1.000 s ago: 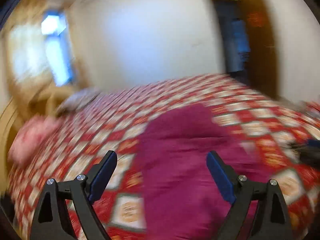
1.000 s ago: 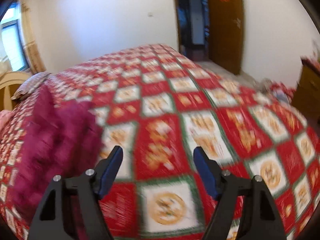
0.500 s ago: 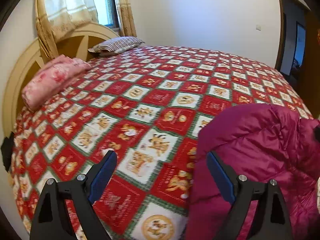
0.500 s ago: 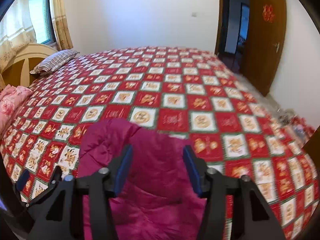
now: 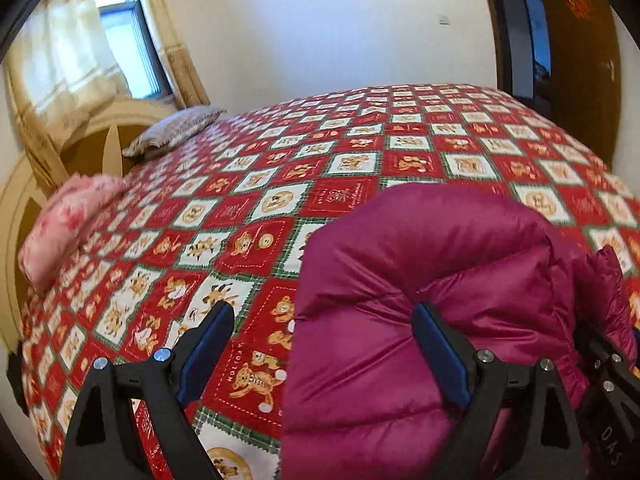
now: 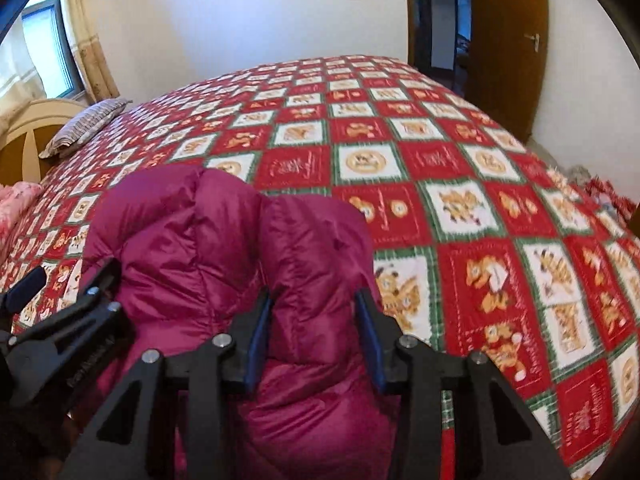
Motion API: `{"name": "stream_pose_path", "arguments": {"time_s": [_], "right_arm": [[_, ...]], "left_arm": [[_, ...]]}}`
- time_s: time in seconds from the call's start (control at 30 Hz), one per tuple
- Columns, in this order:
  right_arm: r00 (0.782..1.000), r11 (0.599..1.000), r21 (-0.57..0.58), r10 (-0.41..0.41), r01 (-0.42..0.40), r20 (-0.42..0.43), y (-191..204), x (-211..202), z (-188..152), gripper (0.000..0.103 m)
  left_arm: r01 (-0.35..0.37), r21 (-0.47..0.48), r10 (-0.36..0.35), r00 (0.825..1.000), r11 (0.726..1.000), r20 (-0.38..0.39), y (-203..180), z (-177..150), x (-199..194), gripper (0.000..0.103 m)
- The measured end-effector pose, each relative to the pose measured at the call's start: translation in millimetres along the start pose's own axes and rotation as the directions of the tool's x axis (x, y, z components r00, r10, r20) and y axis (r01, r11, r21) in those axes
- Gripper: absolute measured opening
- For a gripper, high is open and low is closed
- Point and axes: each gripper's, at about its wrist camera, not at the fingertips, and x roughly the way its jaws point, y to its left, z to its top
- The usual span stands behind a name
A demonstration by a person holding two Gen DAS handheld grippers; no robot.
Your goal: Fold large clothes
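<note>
- The jacket [image 6: 224,248] lay bunched at the bed's [image 6: 400,128] near edge.
- A pillow [image 6: 86,124] and folded blanket [image 5: 68,220] sat along the headboard [image 5: 120,128] edge, left.

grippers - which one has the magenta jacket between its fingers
The right gripper: its pads pinch a puffy fold of the magenta jacket. The left gripper gapes wide.
</note>
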Motion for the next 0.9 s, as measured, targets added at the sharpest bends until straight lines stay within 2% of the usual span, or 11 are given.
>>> {"name": "stream_pose_path", "arguments": {"time_s": [0.4,0.9], "right_arm": [[0.999,0.998,0.054,0.033,-0.034,0.033,-14,13,-19,0.045],[0.998,0.995,0.083,0.056,-0.058,0.033,-20,23,-26,0.049]], "left_arm": [[0.021,0.011,-0.02,0.999,1.0,-0.025,-8,-11,20,0.092],[0.058,-0.012,-0.059,0.997,0.998,-0.052,-6,-16,30,0.093]]}}
